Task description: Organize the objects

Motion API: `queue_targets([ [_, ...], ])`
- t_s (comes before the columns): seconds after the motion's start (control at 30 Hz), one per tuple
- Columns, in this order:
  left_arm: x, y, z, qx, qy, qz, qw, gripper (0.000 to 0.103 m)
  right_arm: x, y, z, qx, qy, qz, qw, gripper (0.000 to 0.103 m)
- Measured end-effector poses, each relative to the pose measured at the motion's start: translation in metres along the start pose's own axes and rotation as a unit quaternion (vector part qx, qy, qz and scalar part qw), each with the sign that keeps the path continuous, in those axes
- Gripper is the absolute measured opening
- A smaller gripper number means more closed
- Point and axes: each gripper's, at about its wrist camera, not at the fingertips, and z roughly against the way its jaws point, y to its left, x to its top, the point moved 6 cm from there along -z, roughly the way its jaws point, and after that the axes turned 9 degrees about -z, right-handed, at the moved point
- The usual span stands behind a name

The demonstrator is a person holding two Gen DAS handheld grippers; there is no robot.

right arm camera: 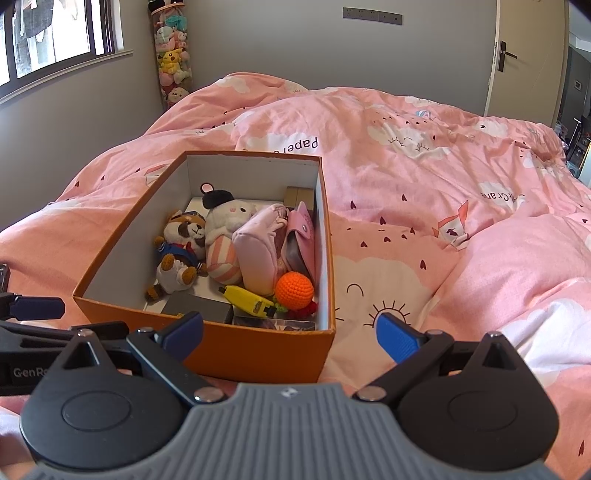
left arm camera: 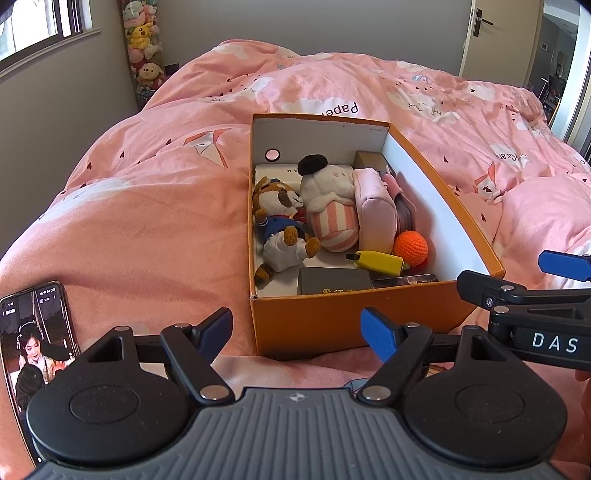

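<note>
L gripper (left arm camera: 297, 332) wide open, nothing btwn the blue pads, hanging just short of the orange box's (left arm camera: 354, 314) near wall. R gripper (right arm camera: 291, 332) also spread open and empty, near that same box's near right corner.

Box sits on a bed w/ pink duvet (left arm camera: 147, 206), cloud + paper-crane print. Inside: raccoon plush (left arm camera: 280, 221) at left, white plush w/ black hat (left arm camera: 328, 199) beside it, pink pouch (left arm camera: 375, 210), orange crochet ball (left arm camera: 410, 248), yellow tool (left arm camera: 378, 262), dark box (left arm camera: 334, 282) at the front.

Room: grey walls, window (right arm camera: 55, 37) up left, clear tube of plush toys (right arm camera: 171, 59) in the corner, door (right arm camera: 524, 62) at right.

L view only: phone (left arm camera: 35, 339) lying on duvet at left, screen lit. R view only: wall socket strip (right arm camera: 371, 15).

Writing: "Paper" upside down on duvet beyond box; "DAS" on R gripper seen from L view; "GenR…" on L gripper in R view.
</note>
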Motion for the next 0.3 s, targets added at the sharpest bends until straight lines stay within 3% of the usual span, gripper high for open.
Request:
queue_targets([
  [0.3,-0.0002,-0.0003,0.001,0.001,-0.001,-0.001,1.0,0.093,0.0009,-0.0006,0.0014,0.0,0.001,-0.002,1.0,0.1],
])
